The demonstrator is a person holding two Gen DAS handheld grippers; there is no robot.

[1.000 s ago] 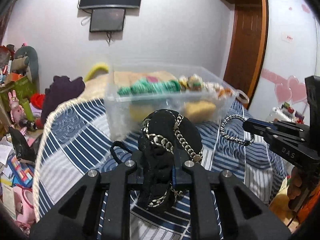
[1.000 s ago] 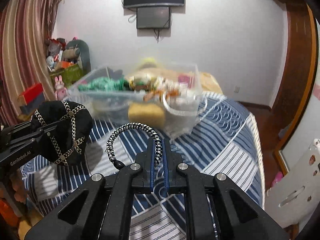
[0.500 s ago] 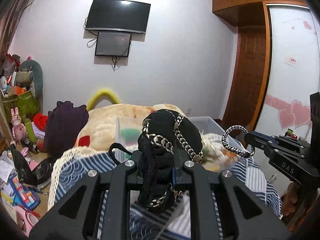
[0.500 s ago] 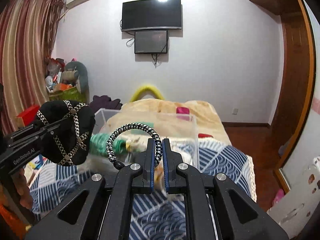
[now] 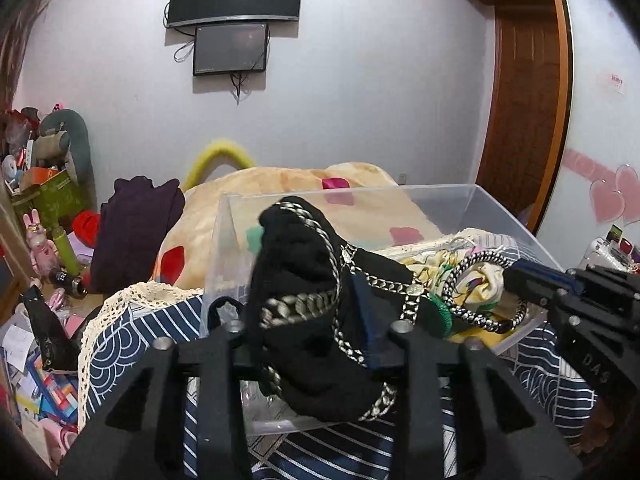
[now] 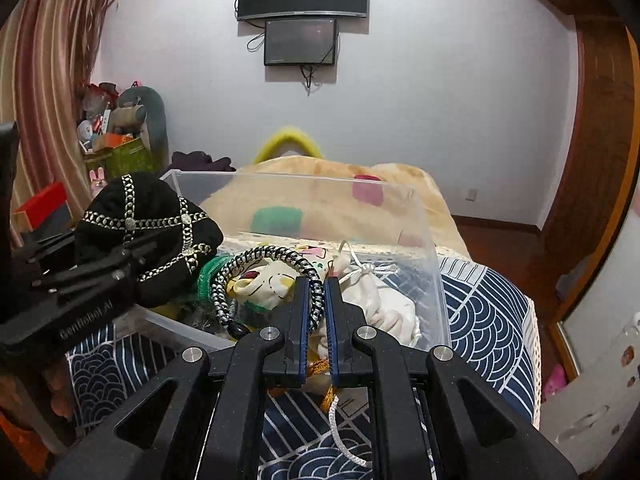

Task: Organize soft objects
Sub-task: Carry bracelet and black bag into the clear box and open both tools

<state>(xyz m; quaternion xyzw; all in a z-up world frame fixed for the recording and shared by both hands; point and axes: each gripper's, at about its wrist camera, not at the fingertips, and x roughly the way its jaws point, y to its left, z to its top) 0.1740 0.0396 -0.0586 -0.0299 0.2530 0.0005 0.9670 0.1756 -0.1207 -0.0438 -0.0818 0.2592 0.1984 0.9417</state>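
My left gripper (image 5: pixel 316 332) is shut on a black knit hat with silver chain trim (image 5: pixel 304 280), held over the near left corner of a clear plastic bin (image 5: pixel 400 194); the hat also shows in the right wrist view (image 6: pixel 148 224). My right gripper (image 6: pixel 316 300) is shut on a black-and-white braided cord loop (image 6: pixel 256 268), held over the bin (image 6: pixel 424 240). The loop also shows in the left wrist view (image 5: pixel 476 280). The bin holds cream cloth pouches (image 6: pixel 372 292) and a green knit item (image 6: pixel 206 276).
The bin sits on a bed with a blue-and-white patterned cover (image 6: pixel 480 308) and a beige blanket (image 5: pixel 280 188) behind. A dark purple garment (image 5: pixel 136 224) and cluttered toys (image 5: pixel 44 184) are at the left. A wooden door (image 5: pixel 520 100) is at the right.
Both grippers have moved forward and down over the bin with the hat and the loop still held. The hat has tilted in the left gripper.
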